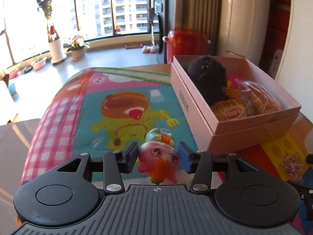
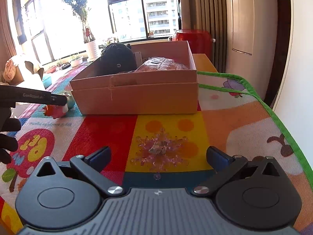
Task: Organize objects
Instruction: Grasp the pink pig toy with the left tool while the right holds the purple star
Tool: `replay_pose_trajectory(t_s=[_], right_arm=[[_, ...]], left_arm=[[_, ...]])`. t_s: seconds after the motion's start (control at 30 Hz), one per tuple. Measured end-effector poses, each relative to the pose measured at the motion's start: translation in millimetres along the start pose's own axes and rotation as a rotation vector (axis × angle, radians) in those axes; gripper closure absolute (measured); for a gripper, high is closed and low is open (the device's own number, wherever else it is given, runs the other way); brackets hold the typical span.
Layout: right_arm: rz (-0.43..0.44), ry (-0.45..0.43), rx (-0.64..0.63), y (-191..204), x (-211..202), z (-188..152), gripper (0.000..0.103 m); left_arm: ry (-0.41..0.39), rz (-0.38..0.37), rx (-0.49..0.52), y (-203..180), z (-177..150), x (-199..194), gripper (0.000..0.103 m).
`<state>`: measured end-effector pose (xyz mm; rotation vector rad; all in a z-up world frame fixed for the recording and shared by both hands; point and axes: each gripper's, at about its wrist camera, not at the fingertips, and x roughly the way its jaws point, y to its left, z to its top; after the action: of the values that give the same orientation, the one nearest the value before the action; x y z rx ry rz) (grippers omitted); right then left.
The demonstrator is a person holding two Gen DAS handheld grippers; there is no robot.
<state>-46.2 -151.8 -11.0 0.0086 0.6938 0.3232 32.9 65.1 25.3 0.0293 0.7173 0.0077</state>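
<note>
A pink cartoon toy (image 1: 160, 160) with orange trim lies on the colourful mat between the fingers of my left gripper (image 1: 159, 154). The jaws are open, and a narrow gap shows at each pad. A pale green toy (image 1: 158, 137) lies just beyond it. To the right is a pink box (image 1: 195, 101) holding a black plush (image 1: 207, 76), a yellow snack packet (image 1: 228, 109) and bagged bread (image 1: 260, 98). My right gripper (image 2: 158, 154) stands wide open over a cluster of clear pink beads (image 2: 160, 148), not touching it. The same box (image 2: 137, 98) lies beyond the beads.
In the right wrist view, a gloved hand (image 2: 7, 137) and the left gripper's finger (image 2: 58, 100) come in from the left, beside the box. A red stool (image 2: 193, 39) stands behind the table. The mat's green edge (image 2: 273, 113) runs along the right, near a wall.
</note>
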Motion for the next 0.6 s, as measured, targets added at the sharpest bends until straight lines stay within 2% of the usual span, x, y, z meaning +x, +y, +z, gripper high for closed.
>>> replay_pose_trajectory(t_s=[0.17, 0.2, 0.27, 0.33, 0.43, 0.47, 0.5, 0.6], right_arm=[[-0.022, 0.012, -0.022, 5, 2, 0, 0.000], [-0.026, 0.014, -0.024, 5, 2, 1, 0.000], [-0.042, 0.019, -0.029, 7, 2, 1, 0.001], [-0.044, 0.010, -0.034, 7, 1, 0, 0.011], [-0.046, 0.005, -0.033, 6, -1, 3, 0.032], [-0.050, 0.007, -0.033, 6, -1, 4, 0.043], [-0.055, 0.009, -0.034, 5, -1, 6, 0.046], [-0.052, 0.024, -0.021, 2, -5, 7, 0.046]], left_arm=[[0.028, -0.038, -0.044, 0, -3, 16, 0.051], [0.038, -0.040, -0.054, 0, -3, 19, 0.054], [0.047, -0.039, -0.069, 0, -5, 20, 0.055], [0.027, -0.062, -0.087, 1, -6, 13, 0.059], [-0.016, -0.102, -0.090, 3, -11, -8, 0.060], [-0.027, -0.107, -0.085, 3, -13, -15, 0.060], [-0.035, -0.115, -0.079, 2, -16, -22, 0.061], [-0.035, -0.162, -0.057, -1, -26, -43, 0.061]])
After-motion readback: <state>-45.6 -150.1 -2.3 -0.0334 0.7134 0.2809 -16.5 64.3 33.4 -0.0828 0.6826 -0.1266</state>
